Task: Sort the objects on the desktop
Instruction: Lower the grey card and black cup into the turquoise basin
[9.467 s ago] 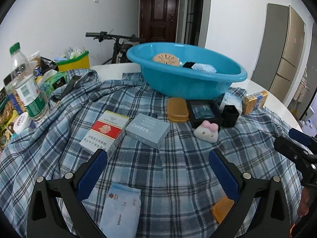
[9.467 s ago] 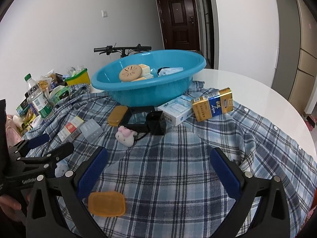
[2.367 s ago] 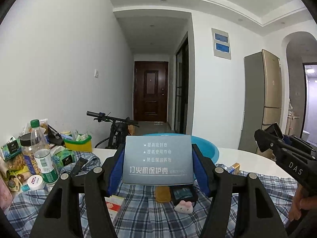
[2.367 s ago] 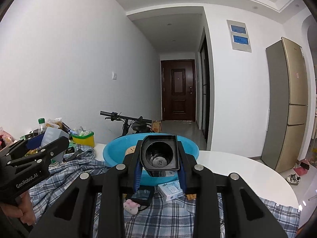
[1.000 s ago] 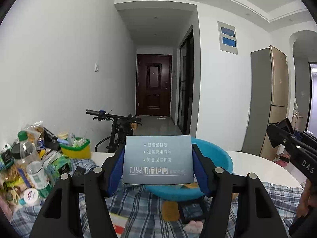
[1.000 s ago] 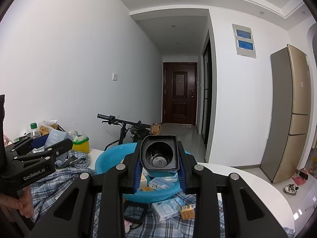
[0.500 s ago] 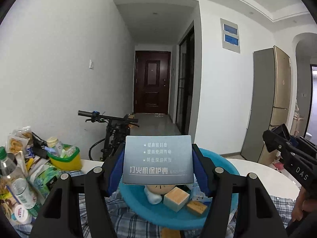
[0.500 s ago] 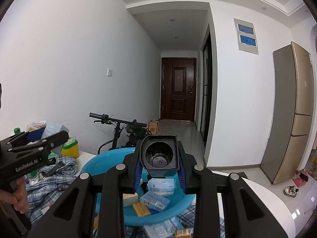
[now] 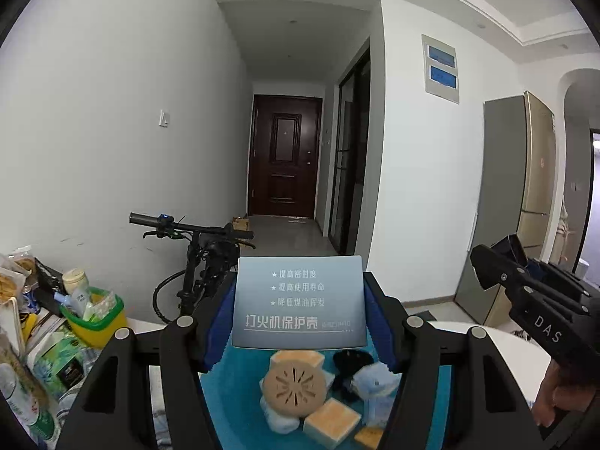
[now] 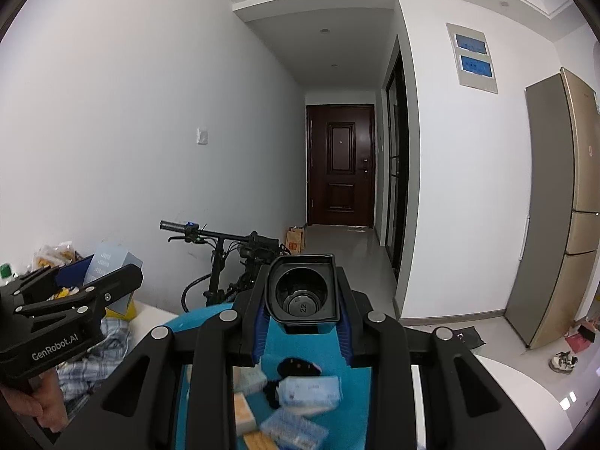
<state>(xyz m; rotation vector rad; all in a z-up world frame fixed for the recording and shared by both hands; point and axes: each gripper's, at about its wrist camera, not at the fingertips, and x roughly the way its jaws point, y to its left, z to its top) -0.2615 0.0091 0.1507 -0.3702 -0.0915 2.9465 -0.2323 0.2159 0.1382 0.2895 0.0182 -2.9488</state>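
My left gripper (image 9: pixel 299 318) is shut on a grey-blue box (image 9: pixel 299 302) with white Chinese print, held upright above the blue basin (image 9: pixel 232 405). Under it in the basin lie a round tan vented disc (image 9: pixel 294 386), yellow sponge blocks (image 9: pixel 332 422) and a black object (image 9: pixel 352 360). My right gripper (image 10: pixel 302 328) is shut on a small black open-topped container (image 10: pixel 302 292), also over the blue basin (image 10: pixel 360 393), where small packets (image 10: pixel 309 392) lie. Each gripper shows from the side in the other's view: the right gripper (image 9: pixel 525 300) and the left gripper (image 10: pixel 71 311).
Snack bags, a bottle and a yellow-green tub (image 9: pixel 93 318) crowd the table's left side. Plaid cloth (image 10: pixel 93 356) lies left of the basin. A bicycle (image 9: pixel 202 258) stands behind the white table (image 10: pixel 525 405). A hand (image 10: pixel 41 408) grips the left tool's handle.
Both grippers have travelled forward with their loads, from over the plaid cloth to above the basin. The basin's contents now lie right under the fingers. Neither grip has changed.
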